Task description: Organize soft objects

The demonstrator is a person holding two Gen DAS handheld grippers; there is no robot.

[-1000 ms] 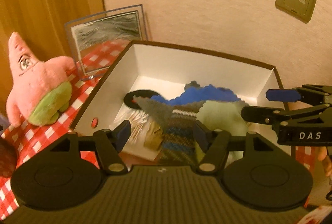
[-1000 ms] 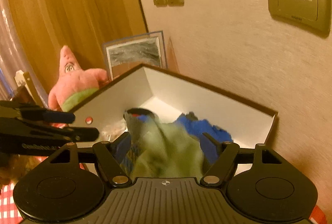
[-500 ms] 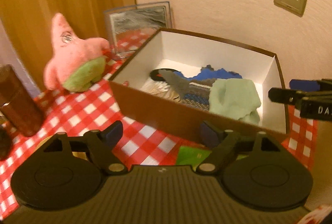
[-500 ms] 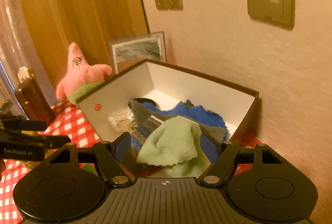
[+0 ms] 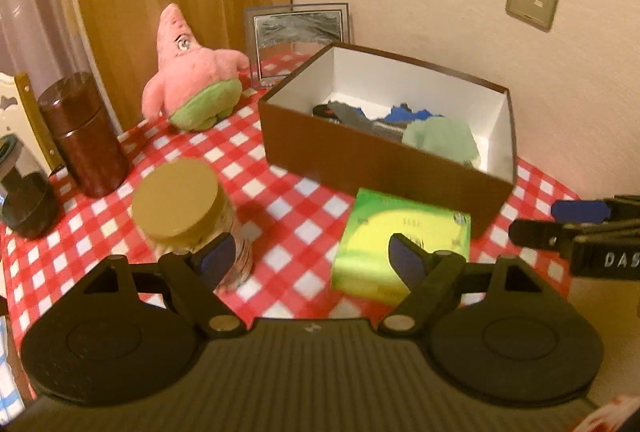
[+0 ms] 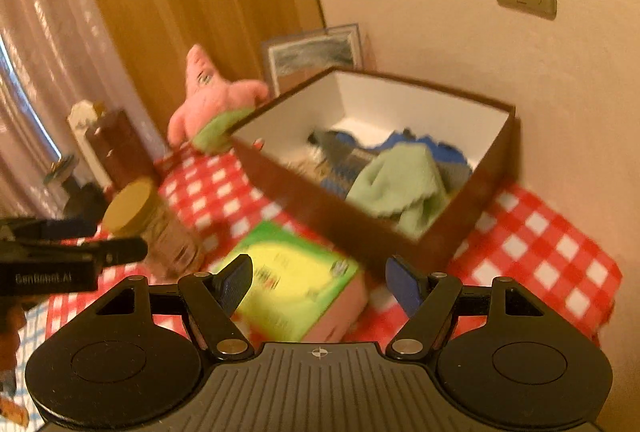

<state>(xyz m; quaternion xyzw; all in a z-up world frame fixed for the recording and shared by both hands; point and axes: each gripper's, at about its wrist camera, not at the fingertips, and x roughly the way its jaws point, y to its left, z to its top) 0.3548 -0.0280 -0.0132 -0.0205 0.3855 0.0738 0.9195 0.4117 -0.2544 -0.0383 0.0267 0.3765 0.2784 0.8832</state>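
A brown box (image 5: 372,160) with a white inside stands against the wall; it also shows in the right wrist view (image 6: 320,200). In it lie a pale green cloth (image 5: 440,140) (image 6: 400,184), a blue cloth (image 5: 408,112) and a grey striped sock (image 5: 352,118). A pink starfish plush (image 5: 192,72) (image 6: 212,92) sits on the table left of the box. My left gripper (image 5: 312,260) is open and empty, held back from the box. My right gripper (image 6: 320,282) is open and empty too; it shows in the left wrist view (image 5: 560,220).
A green and yellow packet (image 5: 400,244) lies in front of the box. A glass jar with a tan lid (image 5: 180,204), a brown canister (image 5: 84,136) and a dark jar (image 5: 24,192) stand at the left. A framed picture (image 5: 300,32) leans on the wall.
Both grippers have pulled back and away from the box. The green cloth left my right gripper and now lies in the box. More of the table has come into view.
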